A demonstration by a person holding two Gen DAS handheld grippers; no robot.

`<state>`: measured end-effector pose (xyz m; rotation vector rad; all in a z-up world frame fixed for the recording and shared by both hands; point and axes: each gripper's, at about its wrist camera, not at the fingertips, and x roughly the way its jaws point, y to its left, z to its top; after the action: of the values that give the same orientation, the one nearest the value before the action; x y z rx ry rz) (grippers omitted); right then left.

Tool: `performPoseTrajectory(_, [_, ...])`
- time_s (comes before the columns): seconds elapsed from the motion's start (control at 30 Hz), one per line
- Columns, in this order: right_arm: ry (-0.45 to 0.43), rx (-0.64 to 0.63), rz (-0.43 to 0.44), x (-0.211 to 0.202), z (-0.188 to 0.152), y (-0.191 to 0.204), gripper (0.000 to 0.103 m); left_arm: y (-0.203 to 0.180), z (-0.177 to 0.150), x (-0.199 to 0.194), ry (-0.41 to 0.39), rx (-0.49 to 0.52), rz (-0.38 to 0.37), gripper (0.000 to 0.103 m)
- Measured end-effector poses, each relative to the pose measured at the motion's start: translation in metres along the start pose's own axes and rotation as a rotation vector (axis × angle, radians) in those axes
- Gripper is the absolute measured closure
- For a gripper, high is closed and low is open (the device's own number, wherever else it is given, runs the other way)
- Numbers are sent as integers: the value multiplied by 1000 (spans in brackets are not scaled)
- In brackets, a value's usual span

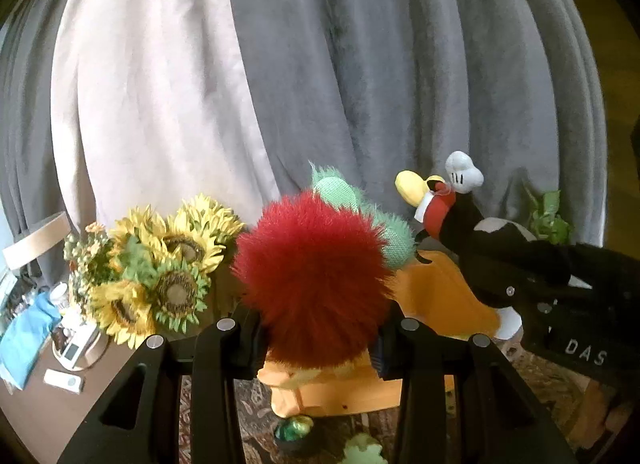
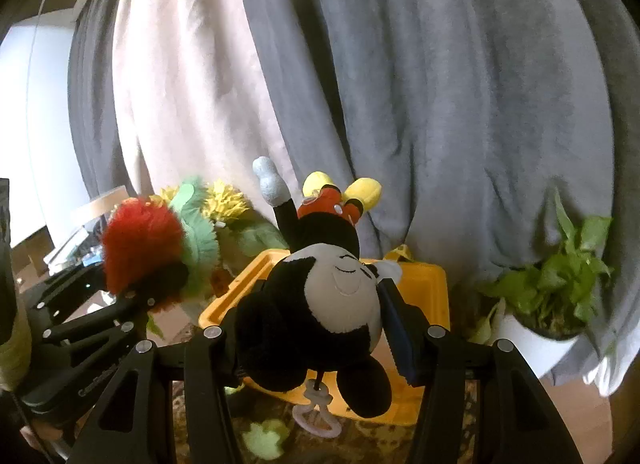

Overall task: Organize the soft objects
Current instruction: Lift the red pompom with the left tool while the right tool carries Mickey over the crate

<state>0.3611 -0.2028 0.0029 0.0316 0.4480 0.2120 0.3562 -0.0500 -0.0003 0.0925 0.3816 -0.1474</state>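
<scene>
My left gripper (image 1: 318, 338) is shut on a fluffy red and green plush toy (image 1: 312, 276), held in the air above an orange bin (image 1: 444, 292). The same toy (image 2: 140, 244) and the left gripper (image 2: 120, 304) show at the left of the right wrist view. My right gripper (image 2: 316, 324) is shut on a black and white mouse plush (image 2: 328, 304), upside down, its yellow shoes and red shorts pointing away. That plush (image 1: 480, 240) appears at the right of the left wrist view. The orange bin (image 2: 420, 284) lies just beyond and below both toys.
Grey and pale curtains (image 1: 360, 84) hang close behind. Artificial sunflowers (image 1: 160, 264) stand at the left beside a desk with small items (image 1: 64, 380). A potted green plant (image 2: 560, 288) is at the right. A patterned rug (image 2: 360, 440) holds small green pieces (image 2: 264, 440).
</scene>
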Motion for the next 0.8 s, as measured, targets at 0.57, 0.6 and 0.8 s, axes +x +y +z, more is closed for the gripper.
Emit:
performPoseTrajectory(0.57, [193,-33,63,107,23,-29,47,-1,15,100,163,29,-3,63])
performPoseTrajectory(0.6, [212,-33,74,112,21,-32,47,-1,13,109,186,33,-1,63])
performPoseTrajectory(0.8, [350,-22,105,152,6,-42,47,-5,-1,149,300,50,-16,63])
